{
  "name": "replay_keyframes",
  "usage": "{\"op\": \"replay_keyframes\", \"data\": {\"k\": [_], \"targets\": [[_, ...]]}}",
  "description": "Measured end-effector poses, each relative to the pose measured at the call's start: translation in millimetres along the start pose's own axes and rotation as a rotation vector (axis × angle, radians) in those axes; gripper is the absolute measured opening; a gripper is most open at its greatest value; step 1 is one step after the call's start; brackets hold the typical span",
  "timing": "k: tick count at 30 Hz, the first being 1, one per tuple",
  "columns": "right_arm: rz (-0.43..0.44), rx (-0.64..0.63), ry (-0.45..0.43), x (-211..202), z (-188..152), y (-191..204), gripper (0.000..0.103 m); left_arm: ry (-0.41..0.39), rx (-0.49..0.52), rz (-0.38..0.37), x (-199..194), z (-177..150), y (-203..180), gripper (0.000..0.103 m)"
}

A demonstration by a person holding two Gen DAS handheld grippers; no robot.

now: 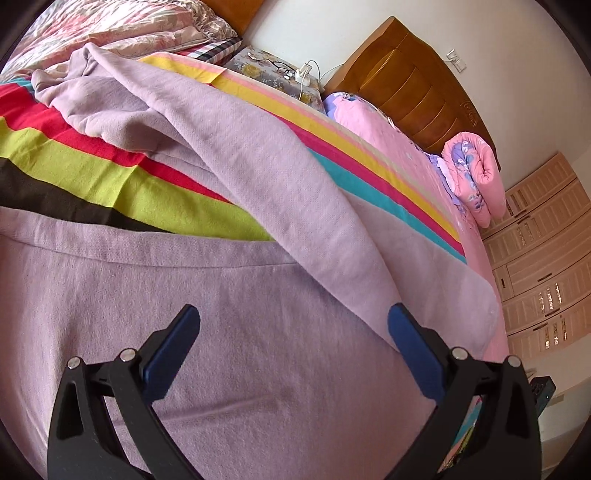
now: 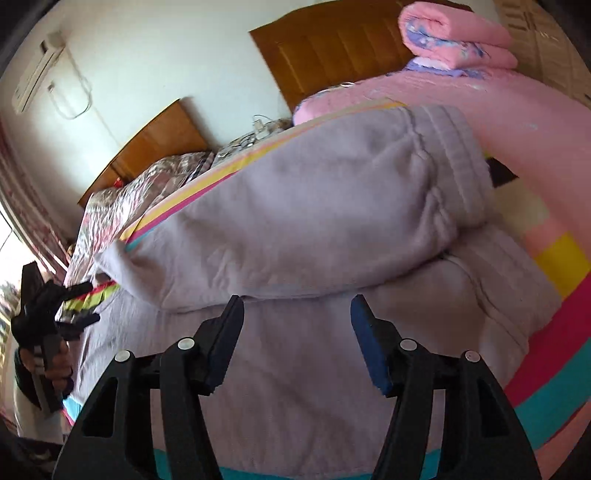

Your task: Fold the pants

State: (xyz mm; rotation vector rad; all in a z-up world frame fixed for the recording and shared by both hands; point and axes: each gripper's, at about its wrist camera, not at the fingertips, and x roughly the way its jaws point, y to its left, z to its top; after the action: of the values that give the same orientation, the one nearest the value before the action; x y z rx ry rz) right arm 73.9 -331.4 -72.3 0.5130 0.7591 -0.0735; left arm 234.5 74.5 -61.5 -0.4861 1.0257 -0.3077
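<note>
Landmark for all positions: the striped blanket (image 1: 92,162) covering the bed.

Left tongs (image 1: 293,319): jaws spread wide, nothing between them. I hover them above the lilac pants (image 1: 229,332), which lie on the striped blanket. One leg runs diagonally across the blanket's middle; its cuff sits bunched at the blanket's far end. A second layer of the same cloth lies flat under my tongs.

Right tongs (image 2: 297,308): also spread, holding nothing, poised just above the pants (image 2: 295,229) near the waistband end, at the blanket's opposite end. The ribbed waistband (image 2: 454,158) is doubled over and puffy, not flat. The left tongs (image 2: 77,302) are visible from here, well apart.

Risks, my judgement:
- Soft knit slumps; pinching only the top layer would drag one leg and leave the other behind.
- The twisted leg may fold with a crease locked in.
- The blanket could get caught in the pinch and lift with the pants.
- The bunched waistband may skew the fold line.

Containers: none in view. The rolled pink quilt (image 2: 454,33) beyond the blanket holds nothing I can see.
</note>
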Motion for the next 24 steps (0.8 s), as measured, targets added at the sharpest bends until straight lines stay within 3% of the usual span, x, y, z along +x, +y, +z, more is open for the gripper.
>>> {"op": "replay_keyframes", "data": {"k": [3, 7, 9, 11, 13, 16, 24], "targets": [[-0.044, 0.115, 0.018, 13.5, 16.7, -28.8, 0.058, -0.018, 0.001, -0.002, -5.7, -1.8, 4.5, 0.101], [-0.007, 0.226, -0.005, 27.1, 36.5, -44.2, 0.053, -0.029, 0.005, -0.01, -12.1, -3.8, 12.4, 0.101], [-0.002, 0.281, -0.009, 36.1, 43.8, -49.7, 0.043, -0.033, 0.002, -0.018, -13.6, -4.3, 15.7, 0.101], [-0.014, 0.295, -0.02, 40.1, 45.5, -51.6, 0.021, -0.028, -0.009, -0.03, -11.2, -0.5, 19.5, 0.098], [0.002, 0.301, -0.04, 39.0, 43.6, -54.6, 0.016, -0.014, -0.034, -0.04, -9.1, 4.6, 25.4, 0.091], [0.011, 0.291, -0.058, 37.3, 42.3, -55.9, 0.015, 0.002, -0.108, -0.089, -6.4, 17.3, 34.9, 0.075], [0.031, 0.295, -0.058, 32.5, 32.3, -69.0, 0.015, -0.063, -0.217, -0.091, 1.4, 59.1, 43.9, 0.064]]}}
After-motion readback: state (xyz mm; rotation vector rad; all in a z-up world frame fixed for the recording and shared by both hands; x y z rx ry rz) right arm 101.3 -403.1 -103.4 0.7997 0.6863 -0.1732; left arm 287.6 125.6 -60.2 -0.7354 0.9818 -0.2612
